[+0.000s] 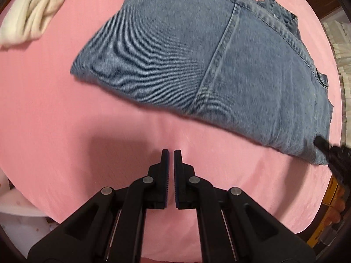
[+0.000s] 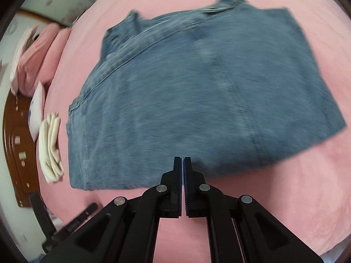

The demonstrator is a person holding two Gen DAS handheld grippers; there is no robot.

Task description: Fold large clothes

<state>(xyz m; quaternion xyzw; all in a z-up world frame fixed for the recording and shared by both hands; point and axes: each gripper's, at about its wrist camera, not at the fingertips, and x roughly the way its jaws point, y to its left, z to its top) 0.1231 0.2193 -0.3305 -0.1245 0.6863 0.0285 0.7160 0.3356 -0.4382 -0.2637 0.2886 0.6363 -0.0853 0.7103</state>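
- Jeans [image 1: 197, 65], folded into a thick denim block, lie flat on the pink bed sheet [image 1: 65, 131]; no brand, label or writing on them can be read.
- Left hand-held gripper [image 1: 171, 153]: jaws drawn together with nothing between them, over bare sheet, apart from the near fold of the denim at 12 o'clock.
- Right hand-held gripper [image 2: 182, 160]: jaws together and empty, the tips at the near edge of the jeans; touch cannot be told through the blur.
- In the left wrist view the right gripper's black tip shows at 3 o'clock, by the denim's corner.
- Open pink sheet rings the jeans on the near side and to the left.
- Folded white cloth [image 1: 28, 15] lies at 10 o'clock, well apart from the jeans.
- Bed edge curves round past 3 o'clock; wooden furniture [image 2: 19, 153] stands beyond it.
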